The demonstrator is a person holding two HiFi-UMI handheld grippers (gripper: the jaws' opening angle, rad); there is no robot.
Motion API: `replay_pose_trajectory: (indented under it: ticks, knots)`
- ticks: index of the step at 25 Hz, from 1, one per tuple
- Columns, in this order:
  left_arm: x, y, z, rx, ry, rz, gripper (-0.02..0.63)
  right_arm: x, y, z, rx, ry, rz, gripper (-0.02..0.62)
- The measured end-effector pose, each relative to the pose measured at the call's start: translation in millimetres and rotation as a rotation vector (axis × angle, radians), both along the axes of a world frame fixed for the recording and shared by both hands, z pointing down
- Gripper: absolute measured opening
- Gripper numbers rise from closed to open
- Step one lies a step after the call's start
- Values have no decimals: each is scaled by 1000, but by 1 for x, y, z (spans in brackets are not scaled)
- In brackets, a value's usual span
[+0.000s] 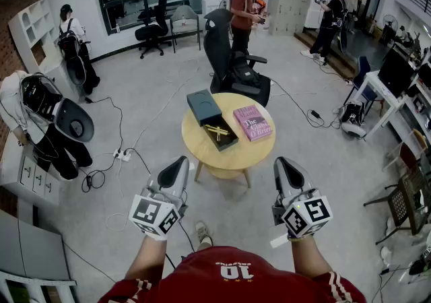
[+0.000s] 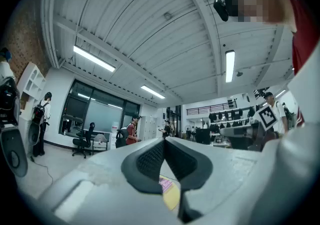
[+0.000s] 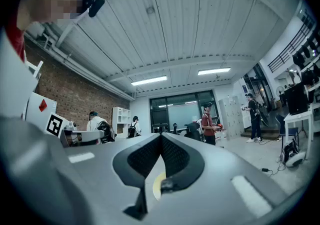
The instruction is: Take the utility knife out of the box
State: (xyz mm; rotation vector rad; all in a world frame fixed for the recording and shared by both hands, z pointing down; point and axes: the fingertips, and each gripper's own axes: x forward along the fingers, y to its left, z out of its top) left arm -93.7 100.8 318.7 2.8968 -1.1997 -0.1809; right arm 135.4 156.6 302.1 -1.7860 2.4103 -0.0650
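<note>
The utility knife (image 1: 217, 132), a yellowish one, lies inside the open box (image 1: 223, 147), and nothing is touching it. The box sits on the round wooden table (image 1: 202, 153), left of the centre as we look down. Its dark lid (image 1: 204, 106) lies just beyond it, on the far side, touching or nearly touching it. A pink book (image 1: 252, 122) lies flat just to the right of the box.

We hold both grippers in front of us, short of the table's near edge and well apart from the box. Our left gripper (image 1: 180, 160) has its jaws pressed together with nothing between them. Our right gripper (image 1: 281, 160) is the same, with the pads meeting at the tips and empty. Both point roughly level towards the table, one on either side of it.

Behind the table stands a black office chair (image 1: 232, 66). Cables (image 1: 124, 153) trail over the grey floor to the left, and several people stand around the room beyond.
</note>
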Motion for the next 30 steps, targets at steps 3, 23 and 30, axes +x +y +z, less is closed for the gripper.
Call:
replay_pose_trajectory:
  ticks: [3,23,30]
  knots:
    - [2,1,0,-7,1,4,3,1,1,-1,-3,0,-1,-2]
    - [15,10,13,-41,6,-17,3,9,4,6,-24,-3,-43,0]
    - [8,17,29,-87,19,-33,3,0,6,23,-67,-9,-83,0]
